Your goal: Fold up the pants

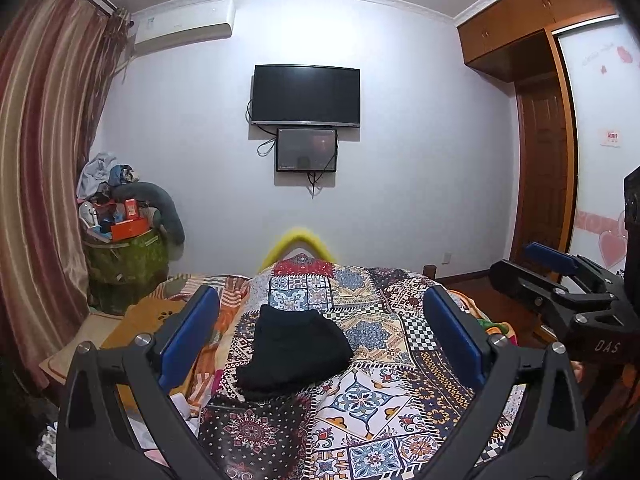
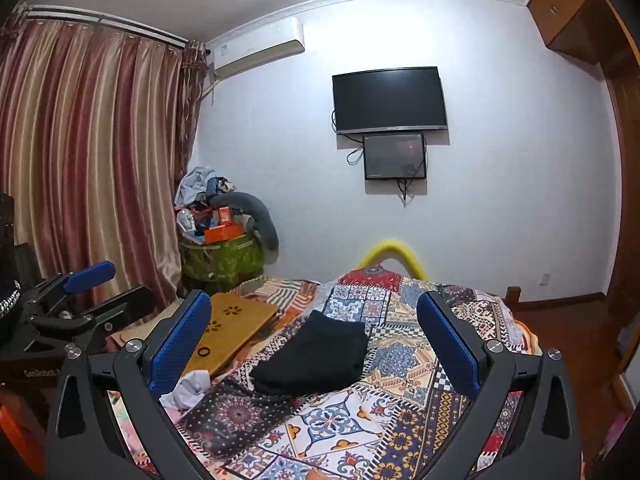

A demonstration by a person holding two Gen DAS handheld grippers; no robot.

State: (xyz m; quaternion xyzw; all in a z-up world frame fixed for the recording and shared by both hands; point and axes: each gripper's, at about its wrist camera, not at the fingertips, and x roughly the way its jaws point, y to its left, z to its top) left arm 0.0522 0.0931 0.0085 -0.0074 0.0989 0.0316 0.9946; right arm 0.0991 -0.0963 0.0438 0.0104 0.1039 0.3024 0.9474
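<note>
- Left wrist view: the left claw [image 1: 320,336] was seen with its blue pads spread wide apart and nothing held between them, raised above the bed [image 1: 400,412].
- The pants [image 1: 294,354] were found lying on the patterned quilt as a compact black bundle, already folded into a thick, roughly rectangular stack, ahead of and below the gap between the pads.
- The bundle's long axis was judged to run from the near-left corner toward the far-right edge, slightly oblique to the claw's forward line.
- In the right wrist view, the right claw [image 2: 314,344] was likewise shown wide apart and empty, with the pants [image 2: 314,356] ahead and a little left of centre.
- The right claw was also caught at the right edge of the left view [image 1: 560,280], and the left claw at the left edge of the right view [image 2: 92,284]; both were held well clear of the fabric.
- Neither claw was seen touching the pants; the left was judged marginally better lined up, since the bundle sat almost centred between its pads.
- The folding was judged to be at or near completion; any further move would call for a descent forward and down onto the near edge of the stack.
- A wooden lap tray [image 2: 232,332] was noted left of the pants, apart from them.
</note>
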